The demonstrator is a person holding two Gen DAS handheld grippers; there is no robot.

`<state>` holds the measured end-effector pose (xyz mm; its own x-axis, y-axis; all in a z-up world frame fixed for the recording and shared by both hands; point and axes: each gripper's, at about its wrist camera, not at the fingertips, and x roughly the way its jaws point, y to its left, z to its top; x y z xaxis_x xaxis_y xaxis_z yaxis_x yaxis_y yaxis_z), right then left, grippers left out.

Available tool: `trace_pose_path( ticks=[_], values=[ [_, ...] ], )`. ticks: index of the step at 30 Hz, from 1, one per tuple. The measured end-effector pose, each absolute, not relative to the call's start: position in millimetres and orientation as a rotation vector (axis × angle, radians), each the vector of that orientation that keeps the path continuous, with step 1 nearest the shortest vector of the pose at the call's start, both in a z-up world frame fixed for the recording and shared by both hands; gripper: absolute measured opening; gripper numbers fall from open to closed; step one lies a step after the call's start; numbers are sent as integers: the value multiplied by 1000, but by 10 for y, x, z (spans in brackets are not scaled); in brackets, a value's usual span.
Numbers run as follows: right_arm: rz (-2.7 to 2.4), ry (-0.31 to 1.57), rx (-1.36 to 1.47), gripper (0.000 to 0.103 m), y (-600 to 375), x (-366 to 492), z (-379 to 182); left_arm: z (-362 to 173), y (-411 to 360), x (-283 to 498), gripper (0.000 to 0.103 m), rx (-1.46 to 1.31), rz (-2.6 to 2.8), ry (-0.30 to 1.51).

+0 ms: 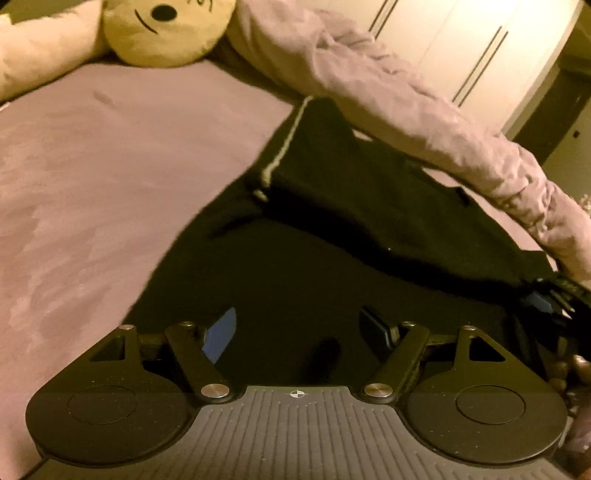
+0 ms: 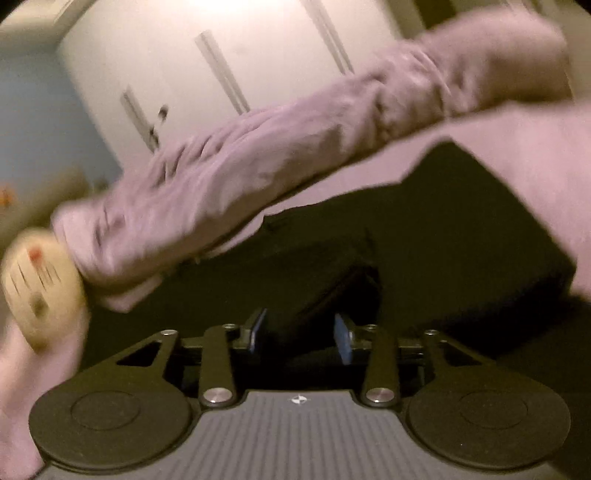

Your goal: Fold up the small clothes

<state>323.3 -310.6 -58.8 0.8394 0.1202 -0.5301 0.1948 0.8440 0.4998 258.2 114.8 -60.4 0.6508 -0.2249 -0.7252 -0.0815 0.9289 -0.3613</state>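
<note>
A black garment [image 1: 332,221] with a pale stripe along one seam lies spread on the pink bed sheet [image 1: 92,177]. My left gripper [image 1: 299,332] is open just above the garment's near part, with nothing between its blue pads. My right gripper [image 2: 301,332] is partly closed around a raised fold of the same black garment [image 2: 424,229]; the view is blurred. The right gripper also shows at the right edge of the left wrist view [image 1: 554,299], at the garment's corner.
A rolled pink duvet [image 1: 406,96] lies along the far side of the garment. A yellow plush toy [image 1: 162,29] sits at the head of the bed. White wardrobe doors [image 2: 221,66] stand beyond the bed.
</note>
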Motion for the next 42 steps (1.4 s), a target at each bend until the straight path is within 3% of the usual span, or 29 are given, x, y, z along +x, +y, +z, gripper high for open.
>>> trace_pose_path(
  ticks=[7, 8, 9, 10, 12, 18, 23, 25, 29, 31, 38, 42],
  values=[
    [-50, 575, 842, 41, -3371, 3412, -740, -643, 1105, 3002, 80, -449, -68, 878],
    [-51, 571, 844, 40, -3394, 3378, -762, -658, 1110, 3063, 80, -462, -60, 874],
    [-55, 576, 829, 32, -3396, 3376, -773, -670, 1103, 3112, 79, -464, -49, 873],
    [-64, 584, 801, 20, -3369, 3367, -783, -672, 1093, 3162, 76, -458, -28, 871],
    [-75, 606, 722, 13, -3313, 3411, -784, -666, 1065, 3244, 75, -446, -11, 868],
    [-78, 535, 422, 11, -3131, 3365, -482, -659, 1012, 3406, 51, -382, 47, 853],
    [-122, 425, 34, 11, -2818, 3315, -306, -673, 954, 3408, 55, -362, 76, 828],
    [-149, 445, -38, 11, -2802, 3343, -385, -700, 886, 3404, 61, -323, 70, 832],
    [-163, 625, 4, 14, -3012, 3484, -699, -678, 802, 3355, 71, -259, 54, 845],
    [-158, 611, 63, 24, -3096, 3448, -642, -642, 815, 3289, 80, -260, 48, 848],
    [-179, 601, -4, 31, -3094, 2897, -532, -555, 831, 3048, 83, -208, 34, 842],
    [-212, 673, -21, 47, -3048, 2581, -639, -481, 785, 2922, 88, -183, 27, 835]
  ],
)
